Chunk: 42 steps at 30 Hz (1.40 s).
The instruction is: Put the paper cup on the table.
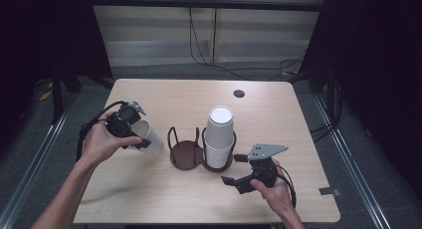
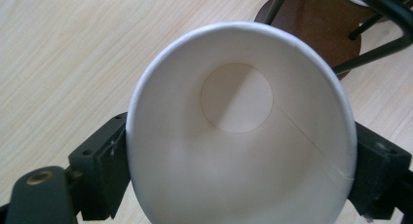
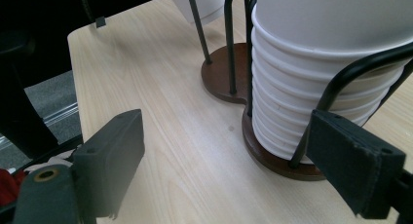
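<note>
a single white paper cup [image 2: 238, 136] sits clamped between the jaws of the left claw [image 1: 135, 134], held tilted above the wooden surface [image 1: 164, 194], just left of the holder's empty ring [image 1: 185, 150]. the cup's open mouth faces the left gripper view. the holder's other ring carries a stack of cups [image 1: 219, 137]. the right claw [image 1: 238, 169] hovers near that stack, jaws wide with nothing between them.
</note>
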Motion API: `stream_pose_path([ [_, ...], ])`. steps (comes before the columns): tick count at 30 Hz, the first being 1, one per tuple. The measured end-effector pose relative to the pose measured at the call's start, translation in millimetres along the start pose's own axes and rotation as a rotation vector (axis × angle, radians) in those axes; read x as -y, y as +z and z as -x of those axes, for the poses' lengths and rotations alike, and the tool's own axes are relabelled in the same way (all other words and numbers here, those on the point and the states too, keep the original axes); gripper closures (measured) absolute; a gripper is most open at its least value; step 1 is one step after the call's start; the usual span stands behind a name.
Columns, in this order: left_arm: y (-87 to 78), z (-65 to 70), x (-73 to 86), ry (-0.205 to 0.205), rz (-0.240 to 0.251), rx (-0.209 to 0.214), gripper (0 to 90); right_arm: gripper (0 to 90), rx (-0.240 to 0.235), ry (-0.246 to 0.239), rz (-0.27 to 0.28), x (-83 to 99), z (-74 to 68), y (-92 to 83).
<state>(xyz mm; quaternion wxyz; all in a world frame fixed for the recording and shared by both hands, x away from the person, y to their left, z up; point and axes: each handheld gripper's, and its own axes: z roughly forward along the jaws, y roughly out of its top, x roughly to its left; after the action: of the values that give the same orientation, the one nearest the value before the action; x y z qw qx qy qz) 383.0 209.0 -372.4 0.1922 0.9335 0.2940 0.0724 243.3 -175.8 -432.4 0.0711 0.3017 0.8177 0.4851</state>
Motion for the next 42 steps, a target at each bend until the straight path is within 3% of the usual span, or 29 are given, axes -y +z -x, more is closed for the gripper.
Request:
stream_pose_path([
  [1, 2.4, -1.7, -1.5, -0.022, -0.014, 0.001, 13.0, 14.6, 0.001, -0.001, -0.002, 0.0, -0.2, 0.2],
  [8, 17.9, -3.8, -6.9, -0.012, -0.080, 0.003, 12.4, 14.6, -0.011, 0.007, 0.000, 0.8, 0.9, 0.6],
  [12, 20.4, -1.8, -10.7, 0.011, -0.074, -0.027, 11.1, 14.6, -0.008, 0.000, -0.001, 1.1, 0.0, 0.9],
  [13, 21.0, -1.2, -12.1, 0.018, -0.086, -0.015, 11.1, 14.6, -0.007, 0.000, -0.001, 1.2, 0.1, 1.1],
  [15, 24.0, -0.5, -15.2, 0.031, -0.107, -0.039, 11.0, 14.6, -0.007, 0.002, -0.008, 1.5, 0.6, 2.1],
  [26, 35.6, 3.1, -20.3, 0.033, -0.112, -0.037, 7.7, 14.6, -0.017, -0.003, -0.014, 2.0, -0.1, 3.0],
  [35, 45.7, 6.4, -23.7, 0.031, -0.130, -0.008, 5.7, 14.6, -0.025, 0.000, -0.020, 1.7, -1.0, 4.3],
  [42, 54.8, 8.2, -19.0, 0.042, -0.113, -0.007, 5.3, 14.6, -0.028, -0.004, -0.032, 1.9, -1.3, 5.4],
])
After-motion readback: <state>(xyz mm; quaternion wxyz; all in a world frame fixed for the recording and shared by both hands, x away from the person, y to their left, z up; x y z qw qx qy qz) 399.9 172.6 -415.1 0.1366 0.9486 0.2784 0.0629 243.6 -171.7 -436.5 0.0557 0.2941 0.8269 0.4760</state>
